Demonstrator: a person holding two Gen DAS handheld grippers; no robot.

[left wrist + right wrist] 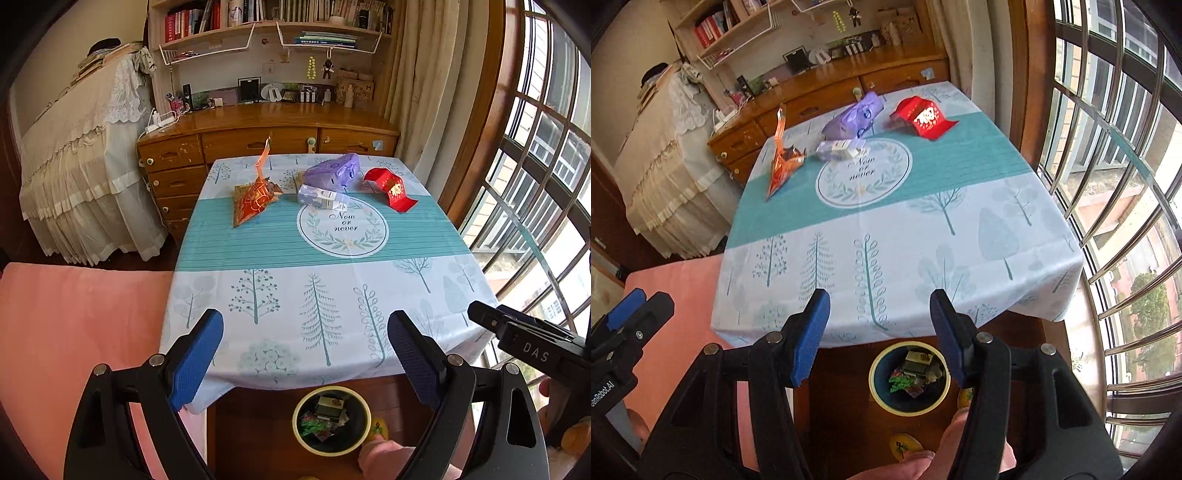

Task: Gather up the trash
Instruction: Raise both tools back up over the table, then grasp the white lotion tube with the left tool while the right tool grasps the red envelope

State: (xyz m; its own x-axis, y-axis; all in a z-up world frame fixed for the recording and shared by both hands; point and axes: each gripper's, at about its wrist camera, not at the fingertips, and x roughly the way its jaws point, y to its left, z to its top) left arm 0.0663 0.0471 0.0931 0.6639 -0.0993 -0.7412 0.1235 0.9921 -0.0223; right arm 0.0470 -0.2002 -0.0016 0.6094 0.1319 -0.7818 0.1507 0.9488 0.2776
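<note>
Blue-padded fingers of the left hand-held gripper (pixel 306 354) fill the bottom of its own view, spread wide with nothing between them. Below and between them, on the wooden floor just past the near table edge, stands a round trash bin (pixel 331 420) with a pale yellow rim, already holding crumpled wrappers and small cartons. The right hand-held gripper (pixel 879 334) also stands open and empty, its pads well apart, and the same bin (pixel 908 376) shows between its fingers.

Both grippers hang over the near edge of the table (pixel 332 295), which is covered with a cloth printed with trees, a teal band and a round wreath emblem. Four pieces of trash lie at the far end of the table, well apart from the grippers. An orange foil snack bag (pixel 255 201) sits on the left, one torn strip standing upright. A small pale purple carton (pixel 320 196) lies on its side near the top of the wreath emblem. Just behind it is a crumpled purple plastic bag (pixel 334 171). A red package with gold lettering (pixel 392 188) lies to the right of these.

A wooden dresser (pixel 258 140) stands behind the table, a pink-covered bed (pixel 74 314) lies to the left, and a barred window (pixel 535 166) curves along the right.
</note>
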